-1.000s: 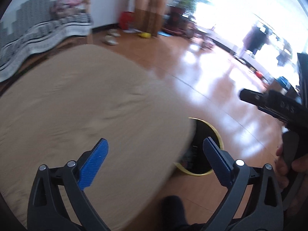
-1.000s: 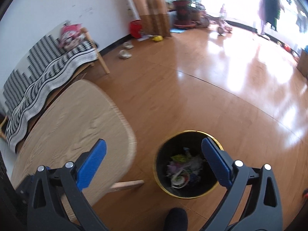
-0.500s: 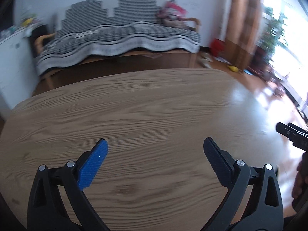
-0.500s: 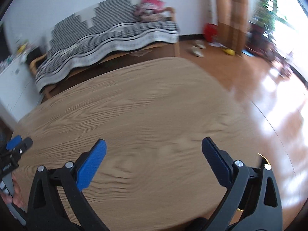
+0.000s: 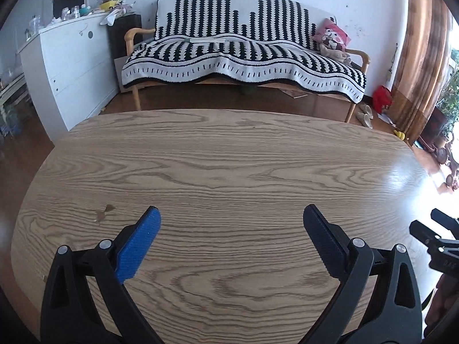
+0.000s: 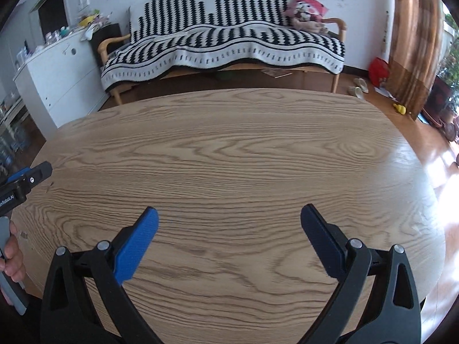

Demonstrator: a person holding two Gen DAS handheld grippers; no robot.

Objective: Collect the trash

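My left gripper (image 5: pixel 231 215) hangs open over the near part of an oval wooden table (image 5: pixel 229 157), nothing between its blue pads. My right gripper (image 6: pixel 229 215) is open above the same table (image 6: pixel 229 149), also holding nothing. No trash lies on the tabletop in either view; only a small brown stain (image 5: pixel 104 211) shows near the left side. The right gripper's tip (image 5: pixel 430 232) pokes in at the right edge of the left wrist view, and the left gripper (image 6: pixel 25 180) with a hand (image 6: pixel 13 255) shows at the left edge of the right wrist view. The trash bin is out of sight.
Behind the table stands a wooden sofa with a black-and-white striped blanket (image 5: pixel 243 48) and a pink plush toy (image 5: pixel 331 35). A white cabinet (image 5: pixel 68 66) with clutter on top is at the left. A curtain (image 5: pixel 421 51) and sunlit floor lie to the right.
Both grippers have swung left, away from the black bin with trash on the floor, and now face the table and sofa. Both stayed open.
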